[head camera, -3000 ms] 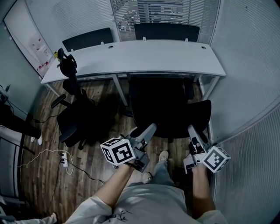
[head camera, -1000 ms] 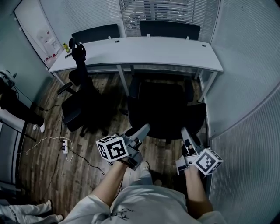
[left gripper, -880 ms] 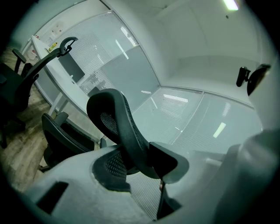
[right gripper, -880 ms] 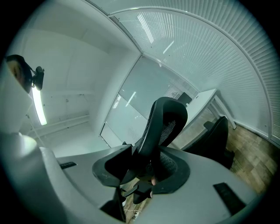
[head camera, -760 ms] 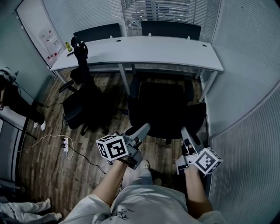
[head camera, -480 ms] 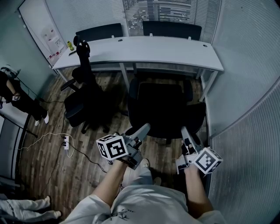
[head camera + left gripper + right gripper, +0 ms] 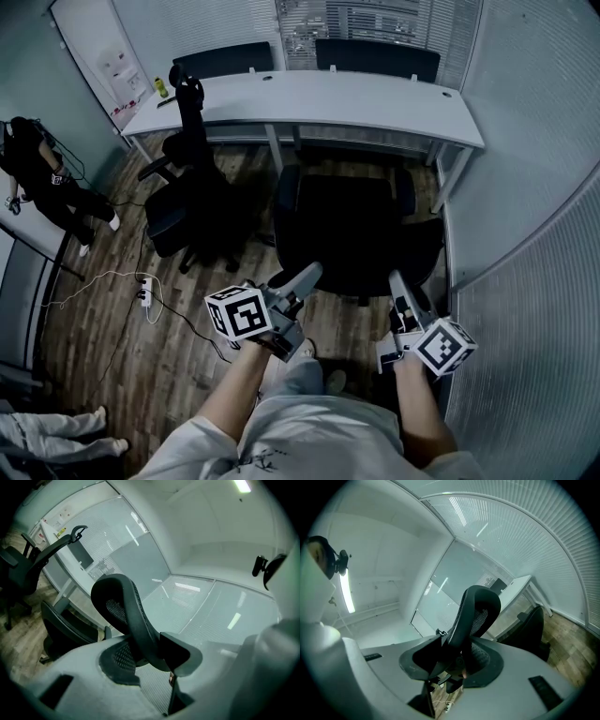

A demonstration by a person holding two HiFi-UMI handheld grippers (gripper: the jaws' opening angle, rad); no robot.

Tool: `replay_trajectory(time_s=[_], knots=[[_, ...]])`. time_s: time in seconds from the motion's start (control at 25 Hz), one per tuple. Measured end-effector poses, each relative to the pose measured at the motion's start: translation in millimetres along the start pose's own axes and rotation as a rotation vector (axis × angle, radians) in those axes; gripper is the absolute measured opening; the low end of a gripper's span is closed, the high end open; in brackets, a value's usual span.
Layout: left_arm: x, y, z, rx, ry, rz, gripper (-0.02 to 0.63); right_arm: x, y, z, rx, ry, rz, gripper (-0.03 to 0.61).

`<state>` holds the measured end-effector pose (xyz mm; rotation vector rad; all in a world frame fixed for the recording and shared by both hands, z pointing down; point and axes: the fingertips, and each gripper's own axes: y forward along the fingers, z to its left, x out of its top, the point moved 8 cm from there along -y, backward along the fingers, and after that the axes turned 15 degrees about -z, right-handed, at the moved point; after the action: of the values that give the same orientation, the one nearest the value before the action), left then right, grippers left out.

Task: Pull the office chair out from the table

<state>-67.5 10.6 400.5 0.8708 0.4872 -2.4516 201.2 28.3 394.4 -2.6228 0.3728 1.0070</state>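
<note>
Black mesh fills both gripper views: the office chair (image 7: 356,225) has the top rim of its back caught in each set of jaws. The left gripper (image 7: 305,279) is clamped on the rim's left end and the right gripper (image 7: 397,286) on its right end. Both point level, side by side, with their marker cubes toward the person. Both forearms reach straight forward from the body over the wooden floor (image 7: 112,356). The office chair stands between the person and the white bench (image 7: 309,98), near its front edge. A second chair (image 7: 187,206) stands at the left.
</note>
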Motion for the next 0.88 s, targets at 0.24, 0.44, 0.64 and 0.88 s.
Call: replay_trajectory(time_s=[0.24, 0.44, 0.64, 0.88], knots=[[-3.4, -32.5, -2.1, -0.01, -0.003, -0.001, 0.14, -18.3, -24.3, 18.4, 0.006, -0.01, -0.002, 0.135], [-0.2, -48.6, -1.2, -0.012, -0.011, 0.009, 0.137, -29.1, -34.0, 28.9, -0.004, -0.022, 0.001, 0.135], [2.9, -73.5, 2.1, -0.018, -0.014, 0.031, 0.135, -48.7, -49.4, 46.6, -0.024, -0.025, -0.023, 0.135], [5.0, -111.8, 5.9, -0.031, -0.019, 0.05, 0.133, -76.6, -74.0, 69.5, -0.046, -0.036, -0.046, 0.134]])
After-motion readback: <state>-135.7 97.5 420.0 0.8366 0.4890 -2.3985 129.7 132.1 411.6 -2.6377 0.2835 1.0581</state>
